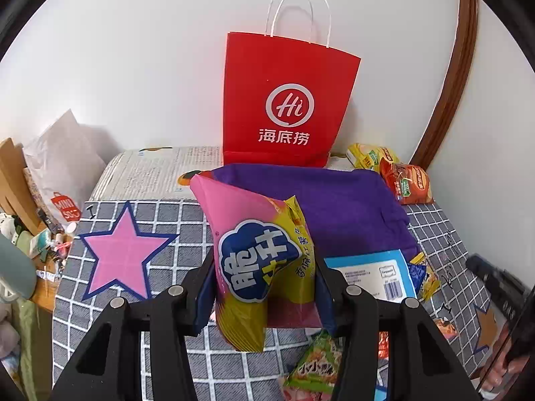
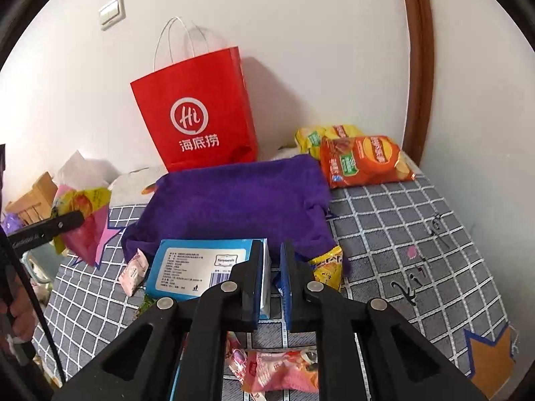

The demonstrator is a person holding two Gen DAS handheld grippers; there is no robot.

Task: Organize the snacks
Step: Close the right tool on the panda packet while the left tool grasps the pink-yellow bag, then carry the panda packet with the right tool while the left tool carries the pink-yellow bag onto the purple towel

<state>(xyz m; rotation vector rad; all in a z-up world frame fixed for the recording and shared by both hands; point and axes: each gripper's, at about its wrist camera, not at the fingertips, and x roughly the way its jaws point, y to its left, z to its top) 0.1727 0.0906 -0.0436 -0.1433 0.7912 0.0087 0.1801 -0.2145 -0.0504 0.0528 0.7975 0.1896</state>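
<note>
Currently mid-transfer: left gripper (image 1: 264, 287) clamped on pink chip bag (image 1: 257, 250), lifted above checked cloth (image 1: 140, 214); right gripper (image 2: 271, 277) closed, apparently empty, over blue box (image 2: 200, 267); next, probably carry to red paper bag (image 1: 287, 100), release inside.

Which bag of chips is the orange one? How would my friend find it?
Look for the tall red paper bag standing against the white wall. To its right, past the purple cloth, two chip bags lie on the grey checked cover. Yours is the orange chip bag in front; the yellow chip bag peeks out behind it.
</note>
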